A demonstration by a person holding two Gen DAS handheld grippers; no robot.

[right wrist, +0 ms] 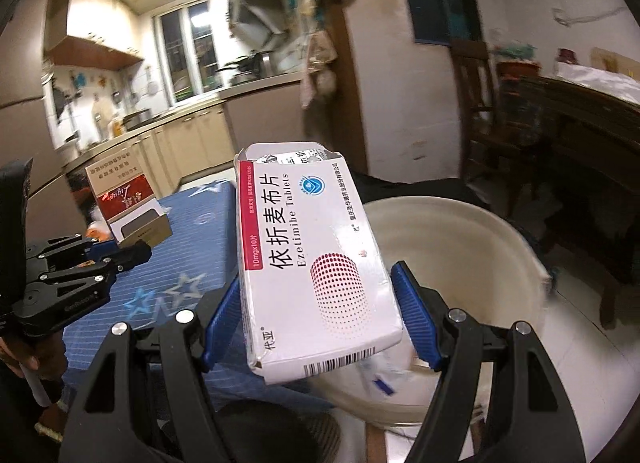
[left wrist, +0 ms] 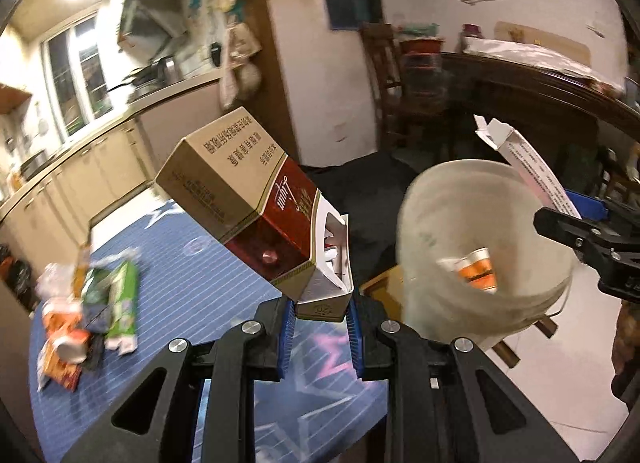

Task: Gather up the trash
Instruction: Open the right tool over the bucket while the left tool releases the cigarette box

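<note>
My left gripper (left wrist: 322, 313) is shut on a gold and dark red cigarette box (left wrist: 244, 199) and holds it up above the blue tablecloth (left wrist: 188, 287), left of the white bucket (left wrist: 480, 247). My right gripper (right wrist: 320, 315) holds a white tablet box (right wrist: 312, 263) between its blue pads (right wrist: 416, 315), tilted over the bucket's (right wrist: 460, 263) near rim. The tablet box also shows in the left wrist view (left wrist: 532, 167), above the bucket. An orange and white wrapper (left wrist: 478, 269) lies inside the bucket. The cigarette box and left gripper (right wrist: 120, 251) show at the left of the right wrist view.
A pile of wrappers and packets (left wrist: 88, 311) lies on the tablecloth at the left. Kitchen cabinets (left wrist: 80, 179) run along the far left. A dark wooden table (left wrist: 560, 103) and a chair (left wrist: 384, 75) stand behind the bucket. White floor tiles (left wrist: 560, 375) lie to the right.
</note>
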